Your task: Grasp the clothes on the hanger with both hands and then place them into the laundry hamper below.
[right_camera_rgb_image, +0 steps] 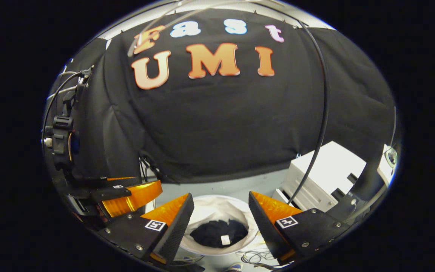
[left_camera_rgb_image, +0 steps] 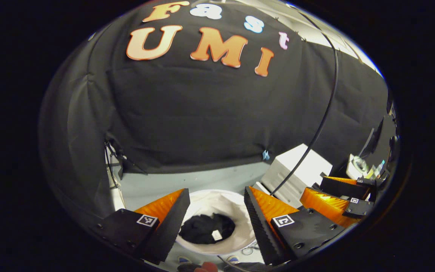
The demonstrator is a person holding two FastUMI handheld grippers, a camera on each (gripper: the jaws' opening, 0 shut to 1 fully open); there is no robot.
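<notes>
Dark clothes already down in the laundry hamper, both hand-held grippers empty above it.

The white laundry hamper [left_camera_rgb_image: 236,206] stands on the grey floor [left_camera_rgb_image: 187,181] under the tools, with a white cabinet [left_camera_rgb_image: 300,170] just beside it. Inside the hamper lies a crumpled black garment [left_camera_rgb_image: 206,228], so the drop looks done. Above the hamper, the left hand-held gripper [left_camera_rgb_image: 215,215] and the right hand-held gripper [right_camera_rgb_image: 221,217] hang with jaws spread wide, holding nothing, likely because the cloth has been released.

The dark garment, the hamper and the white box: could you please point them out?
dark garment [right_camera_rgb_image: 217,232], right gripper view, middle of the crumpled fabric.
hamper [left_camera_rgb_image: 217,202], left gripper view, inner far wall.
white box [right_camera_rgb_image: 329,172], right gripper view, top face.
</notes>
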